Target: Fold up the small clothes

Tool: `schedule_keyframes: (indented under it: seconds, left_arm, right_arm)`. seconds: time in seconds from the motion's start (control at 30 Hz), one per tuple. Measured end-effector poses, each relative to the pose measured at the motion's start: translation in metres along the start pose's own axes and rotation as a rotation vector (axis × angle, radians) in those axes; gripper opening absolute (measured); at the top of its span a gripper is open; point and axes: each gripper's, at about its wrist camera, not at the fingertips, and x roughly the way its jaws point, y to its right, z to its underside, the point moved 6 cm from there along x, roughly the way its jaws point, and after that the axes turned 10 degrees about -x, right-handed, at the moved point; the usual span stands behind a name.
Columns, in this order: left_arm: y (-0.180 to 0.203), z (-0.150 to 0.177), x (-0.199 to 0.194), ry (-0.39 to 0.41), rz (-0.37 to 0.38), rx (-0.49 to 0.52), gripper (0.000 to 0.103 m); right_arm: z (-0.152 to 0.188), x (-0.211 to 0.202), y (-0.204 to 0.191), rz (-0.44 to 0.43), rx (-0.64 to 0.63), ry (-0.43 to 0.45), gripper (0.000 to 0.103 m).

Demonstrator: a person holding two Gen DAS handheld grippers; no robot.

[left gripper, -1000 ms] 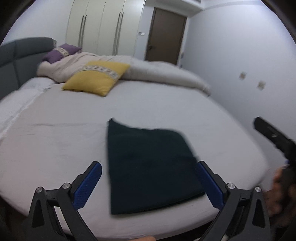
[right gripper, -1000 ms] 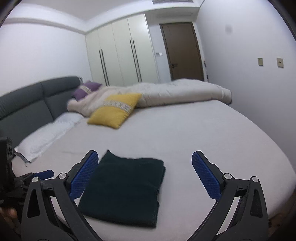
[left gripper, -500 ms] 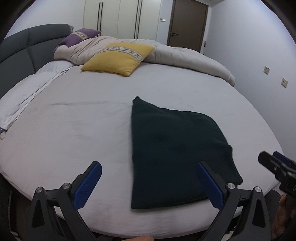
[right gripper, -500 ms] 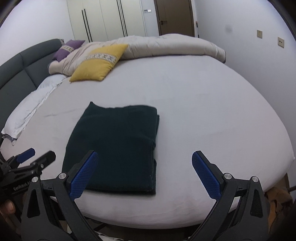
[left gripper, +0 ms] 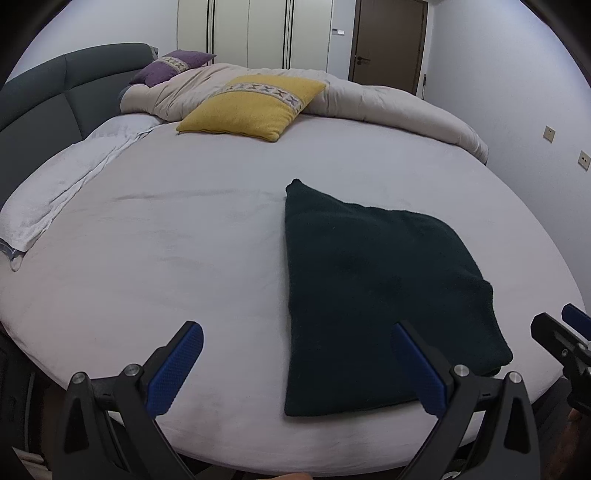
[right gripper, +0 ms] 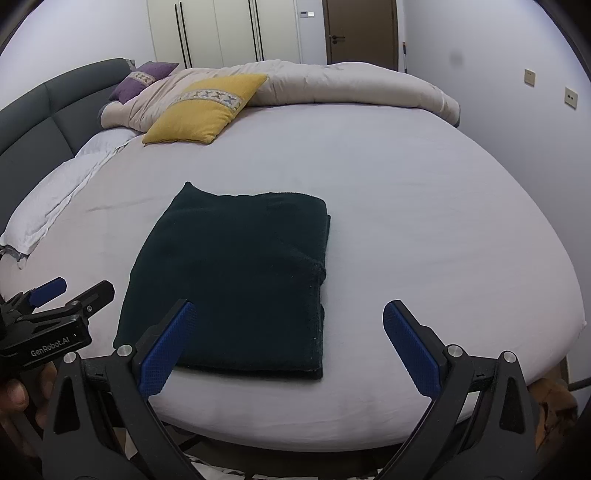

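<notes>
Home bedrm: bed [right gripper: 406,192], wardrobe [right gripper: 218,29], pillows [right gripper: 203,107].

My left claw [left gripper: 295,363] and right claw [right gripper: 290,341] wear blue textured pads on black frames, the folded cloth [right gripper: 236,280] is very dark green, the bed [right gripper: 424,206] pale grey-white, and the cushion [right gripper: 207,109] yellow with a cross-patterned band.

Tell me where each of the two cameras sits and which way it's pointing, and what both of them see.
Left wrist: rides the left gripper, aimed across the bed; dark folded garment lies right of centre; its open jaws and the right gripper show.
Right wrist: rides the right gripper, facing the same way; the garment sits left of centre; its open jaws, the left gripper and a hand show.
Shared: garment, yellow pillow, duvet, wardrobe, door.
</notes>
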Motion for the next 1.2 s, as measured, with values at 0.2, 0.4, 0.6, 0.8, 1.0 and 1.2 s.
schedule_keyframes:
  seconds: [0.2,0.4,0.6,0.8,1.0,1.2]
  left_arm:
    - [-0.002,0.002,0.003,-0.009,-0.009,-0.003,0.103]
    - [-0.003,0.002,0.004,-0.009,-0.011,-0.001,0.103]
    - [-0.005,0.003,0.005,-0.009,-0.015,-0.003,0.103]
    - [-0.005,0.004,0.005,-0.010,-0.017,-0.001,0.103]
    - [-0.006,0.004,0.005,-0.010,-0.017,0.002,0.103]
    - [-0.006,0.005,0.005,-0.010,-0.019,0.006,0.103]
  right_arm:
    - [0.001,0.003,-0.002,-0.003,0.001,-0.011,0.103]
    - [0.001,0.007,-0.005,-0.007,-0.005,-0.018,0.103]
    - [0.001,0.008,-0.007,-0.008,-0.005,-0.020,0.103]
    - [0.001,0.009,-0.010,-0.010,-0.005,-0.022,0.103]
    - [0.002,0.010,-0.013,-0.012,-0.004,-0.024,0.103]
    - [0.002,0.010,-0.014,-0.013,-0.004,-0.024,0.103]
